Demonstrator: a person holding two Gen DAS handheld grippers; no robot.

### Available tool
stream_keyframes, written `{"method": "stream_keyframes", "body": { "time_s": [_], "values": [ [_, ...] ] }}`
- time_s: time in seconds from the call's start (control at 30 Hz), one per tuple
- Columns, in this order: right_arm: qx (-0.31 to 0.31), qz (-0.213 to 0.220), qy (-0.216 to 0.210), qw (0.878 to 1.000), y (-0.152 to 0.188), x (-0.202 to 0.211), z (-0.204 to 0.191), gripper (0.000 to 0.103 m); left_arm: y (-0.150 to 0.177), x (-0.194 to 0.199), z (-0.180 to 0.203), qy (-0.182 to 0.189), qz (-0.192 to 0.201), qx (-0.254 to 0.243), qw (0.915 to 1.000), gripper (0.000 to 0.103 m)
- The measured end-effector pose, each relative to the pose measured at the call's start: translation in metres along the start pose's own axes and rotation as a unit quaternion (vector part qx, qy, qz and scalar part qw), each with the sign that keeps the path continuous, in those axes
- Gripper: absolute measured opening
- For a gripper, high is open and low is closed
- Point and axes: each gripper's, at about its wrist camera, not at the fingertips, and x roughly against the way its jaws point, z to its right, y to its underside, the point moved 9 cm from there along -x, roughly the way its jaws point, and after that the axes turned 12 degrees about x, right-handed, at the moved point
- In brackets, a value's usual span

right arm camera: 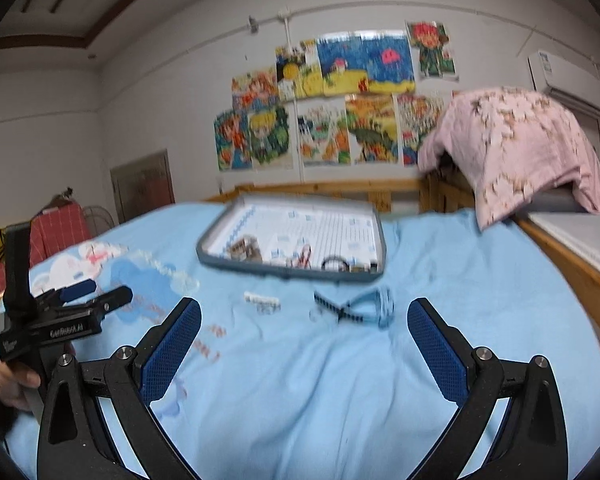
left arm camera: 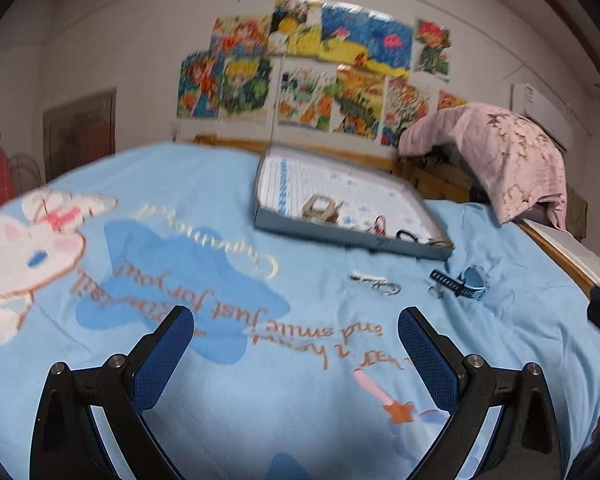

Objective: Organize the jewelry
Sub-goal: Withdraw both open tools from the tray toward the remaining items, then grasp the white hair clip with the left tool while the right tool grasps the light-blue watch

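Observation:
A shallow grey-rimmed tray [left arm camera: 396,245] [right arm camera: 376,236] lies on the blue bedspread and holds several small jewelry pieces along its near edge. In front of it lie a white and silver piece with rings [left arm camera: 374,282] [right arm camera: 262,302] and a blue watch with a dark strap [left arm camera: 466,282] [right arm camera: 364,306]. My left gripper [left arm camera: 296,322] is open over the printed bedspread, well short of these pieces. My right gripper [right arm camera: 304,314] is open too, with nothing between its fingers. The left gripper [right arm camera: 86,292] shows in the right wrist view at far left, held by a hand.
A pink flowered cloth [left arm camera: 500,152] [right arm camera: 528,148] hangs over the wooden bed frame [right arm camera: 320,190] at the back right. Colourful drawings [left arm camera: 308,68] cover the wall. A red checked item [right arm camera: 56,228] stands at the bed's left. The bedspread [right arm camera: 300,380] lies wrinkled in front.

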Motion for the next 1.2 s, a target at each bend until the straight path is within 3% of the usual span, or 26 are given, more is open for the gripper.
{"method": "stream_keyframes", "body": {
  "time_s": [0.23, 0.33, 0.47, 0.53, 0.73, 0.83, 1.2],
  "values": [
    [-0.008, -0.057, 0.006, 0.998, 0.025, -0.03, 0.004, 0.101, -0.002, -0.035, -0.008, -0.003, -0.041, 0.021, 0.9989, 0.103],
    [-0.02, -0.083, -0.008, 0.996, 0.032, -0.048, 0.011, 0.101, -0.002, -0.057, -0.001, 0.003, -0.076, 0.004, 0.9971, 0.103],
    [-0.079, -0.139, -0.063, 0.985, 0.055, -0.081, 0.021, 0.101, -0.001, -0.094, 0.014, 0.028, -0.11, -0.036, 0.9929, 0.103],
    [-0.093, -0.155, -0.058, 0.982, 0.067, -0.094, 0.028, 0.101, 0.0, -0.109, 0.022, 0.044, -0.118, -0.045, 0.9911, 0.103],
    [-0.083, -0.172, -0.015, 0.981, 0.078, -0.135, 0.049, 0.101, 0.0, -0.158, 0.045, 0.08, -0.155, -0.037, 0.984, 0.102],
    [-0.075, -0.169, -0.007, 0.983, 0.073, -0.157, 0.052, 0.101, -0.005, -0.176, 0.062, 0.1, -0.151, -0.044, 0.9825, 0.102],
    [-0.059, -0.171, 0.001, 0.983, 0.067, -0.217, 0.058, 0.101, 0.012, -0.192, 0.082, 0.14, -0.148, -0.09, 0.9749, 0.081]
  ]
}}
